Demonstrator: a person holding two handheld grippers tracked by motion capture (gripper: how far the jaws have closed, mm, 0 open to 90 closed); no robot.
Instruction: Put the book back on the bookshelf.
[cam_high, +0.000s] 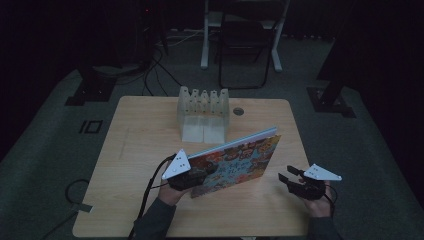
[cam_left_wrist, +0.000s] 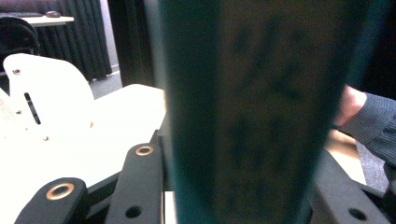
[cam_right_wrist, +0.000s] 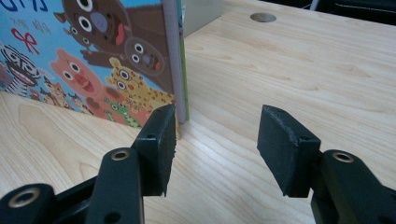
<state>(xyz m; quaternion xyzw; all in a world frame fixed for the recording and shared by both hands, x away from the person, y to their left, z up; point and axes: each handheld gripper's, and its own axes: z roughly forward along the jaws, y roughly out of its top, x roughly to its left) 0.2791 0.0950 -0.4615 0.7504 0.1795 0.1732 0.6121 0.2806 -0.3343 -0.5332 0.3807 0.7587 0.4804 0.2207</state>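
black jaws of the right gripper (cam_right_wrist: 215, 135) stand released over bare wooden table (cam_high: 140, 145), just beside the picture book (cam_high: 240, 160), which stands tilted on its edge mid-table. left gripper (cam_high: 197, 175) clenches the book's near end. clear rack (cam_high: 204, 114) behind; dark carpeted room around.

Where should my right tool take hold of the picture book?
Probably by its free far edge. The picture book stands on its lower edge on the table, the left tool clamped on its near end. The right tool is open beside that free edge, so come in level from that side, one pad on each cover.
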